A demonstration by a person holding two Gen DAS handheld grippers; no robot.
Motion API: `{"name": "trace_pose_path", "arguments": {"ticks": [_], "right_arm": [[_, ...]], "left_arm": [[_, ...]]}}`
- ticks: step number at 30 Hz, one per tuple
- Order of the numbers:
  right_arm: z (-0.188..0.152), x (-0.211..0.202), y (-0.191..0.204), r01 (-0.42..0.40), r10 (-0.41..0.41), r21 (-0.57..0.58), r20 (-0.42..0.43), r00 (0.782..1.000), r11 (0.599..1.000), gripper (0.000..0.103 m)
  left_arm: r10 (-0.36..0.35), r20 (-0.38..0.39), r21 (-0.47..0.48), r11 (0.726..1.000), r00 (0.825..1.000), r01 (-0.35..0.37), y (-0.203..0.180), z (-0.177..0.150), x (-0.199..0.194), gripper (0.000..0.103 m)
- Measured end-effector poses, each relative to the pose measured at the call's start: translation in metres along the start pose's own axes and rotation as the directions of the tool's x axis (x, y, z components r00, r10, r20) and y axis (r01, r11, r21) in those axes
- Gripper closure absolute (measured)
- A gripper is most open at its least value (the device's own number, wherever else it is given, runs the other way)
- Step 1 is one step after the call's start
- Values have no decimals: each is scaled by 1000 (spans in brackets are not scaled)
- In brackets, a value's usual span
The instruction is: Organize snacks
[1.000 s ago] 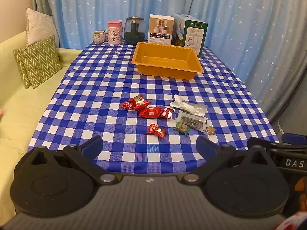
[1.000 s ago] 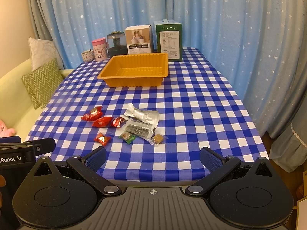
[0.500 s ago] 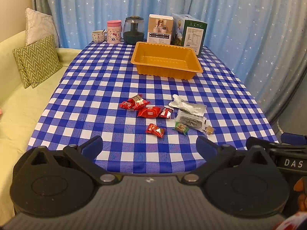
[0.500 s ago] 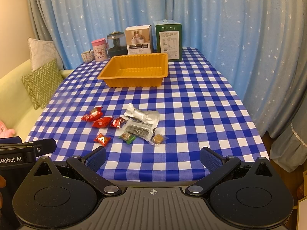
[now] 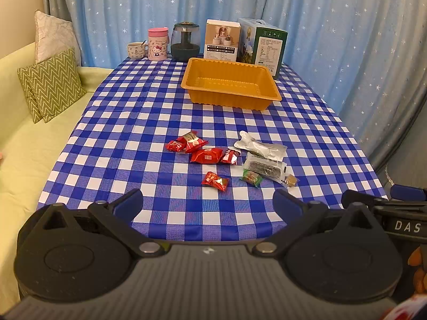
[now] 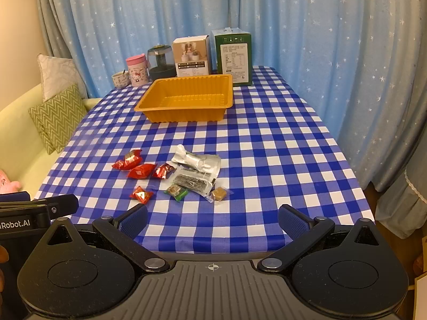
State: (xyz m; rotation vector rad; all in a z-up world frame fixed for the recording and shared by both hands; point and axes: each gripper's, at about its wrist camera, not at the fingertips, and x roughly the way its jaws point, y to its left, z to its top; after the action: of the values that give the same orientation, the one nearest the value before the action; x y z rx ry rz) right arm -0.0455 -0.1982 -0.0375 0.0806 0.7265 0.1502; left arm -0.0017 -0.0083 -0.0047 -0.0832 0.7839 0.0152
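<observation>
Both hand-held grippers spread wide, holding nothing — left hand-held gripper (image 5: pixel 208 204) nearer; red candy (image 5: pixel 215 181) at 12 o'clock, lying crosswise.

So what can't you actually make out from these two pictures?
- Print on the green box and white box: too small in both views.
- Inside the mug: hidden by its rim.
- The near table edge: covered by the right gripper.
- The pink toy: cut off by the right view's left edge.
</observation>
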Motion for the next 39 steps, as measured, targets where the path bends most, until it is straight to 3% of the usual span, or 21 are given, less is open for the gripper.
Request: {"name": "trace_pose_path", "arguments": {"ticks": [39], "right_arm": [[-3,3,1,0,0,13,7,1000,1000,0]], "left_arm": [[-4,-2,1,1000,1000,4,-7,0,0,0]]}}
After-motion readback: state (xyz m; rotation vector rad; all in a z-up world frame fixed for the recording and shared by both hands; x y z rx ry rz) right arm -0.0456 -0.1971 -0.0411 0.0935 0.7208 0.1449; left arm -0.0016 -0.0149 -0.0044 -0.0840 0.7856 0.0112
